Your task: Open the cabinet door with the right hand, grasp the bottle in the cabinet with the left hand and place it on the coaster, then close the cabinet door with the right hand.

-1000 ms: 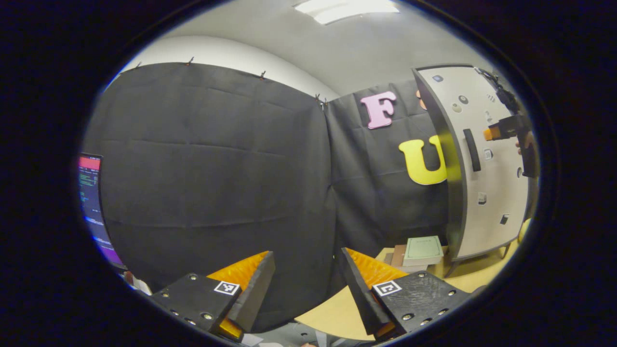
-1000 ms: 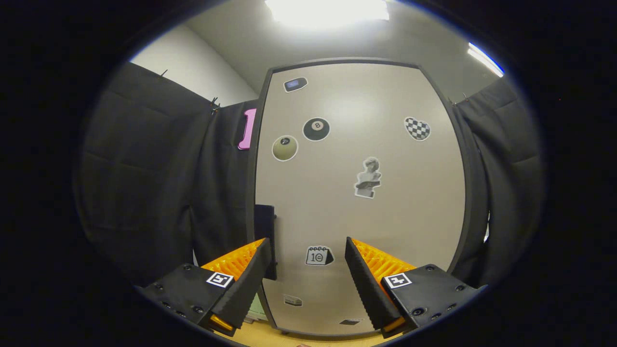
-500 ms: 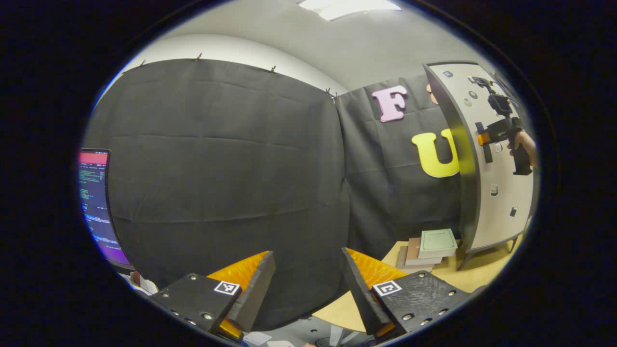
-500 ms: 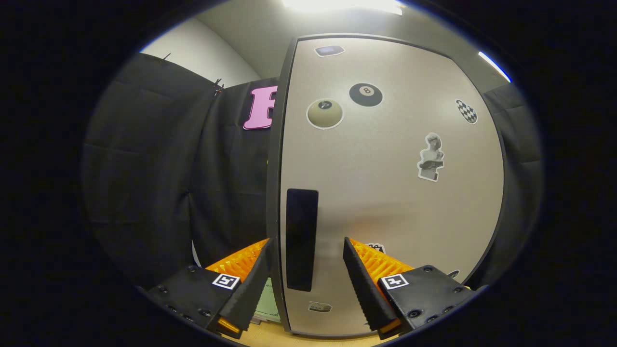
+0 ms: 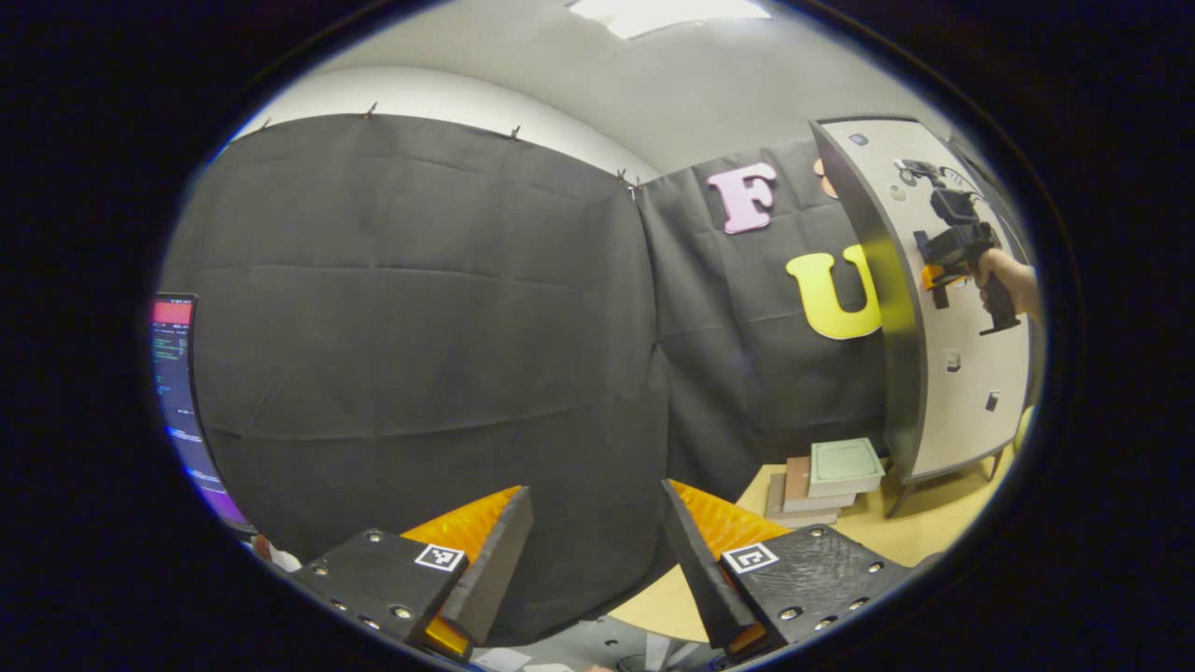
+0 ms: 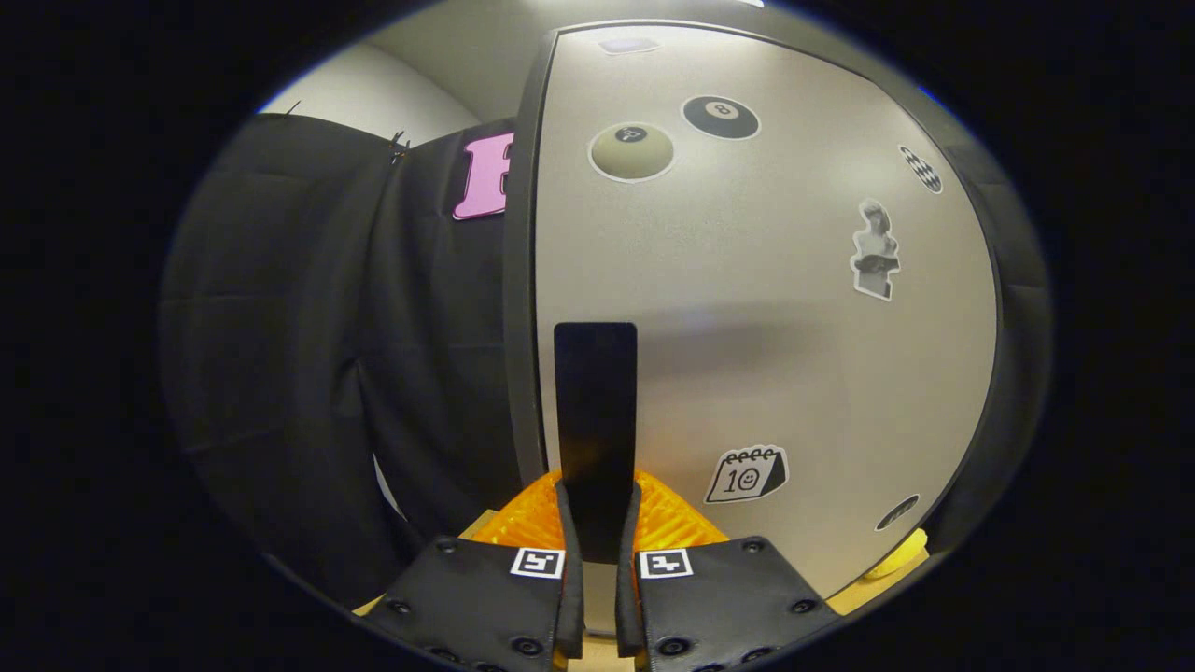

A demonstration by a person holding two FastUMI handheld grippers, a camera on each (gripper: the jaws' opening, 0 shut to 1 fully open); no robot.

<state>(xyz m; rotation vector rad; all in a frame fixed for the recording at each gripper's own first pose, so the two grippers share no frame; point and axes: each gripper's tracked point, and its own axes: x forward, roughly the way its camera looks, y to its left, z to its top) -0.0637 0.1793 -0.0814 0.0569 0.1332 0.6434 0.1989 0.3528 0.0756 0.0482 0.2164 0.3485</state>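
Right gripper (image 6: 597, 537) clamped on the door handle (image 6: 595, 411), an upright bar at the cabinet door (image 6: 747, 308)'s left edge; door looks closed. Left gripper (image 5: 593, 551) wide open, empty, well left of the cabinet. Bottle presumably inside.

Black cloth (image 5: 420, 299) hangs as the booth's wall, clipped along its top edge, with a pale wall (image 5: 448, 93) and a grey ceiling (image 5: 709, 84) above it. A ceiling light (image 5: 667, 11) glows overhead. At the far left stands a lit monitor (image 5: 177, 392), and to the lower right a stack of books (image 5: 826, 476) lies on a light wooden table (image 5: 915, 532).
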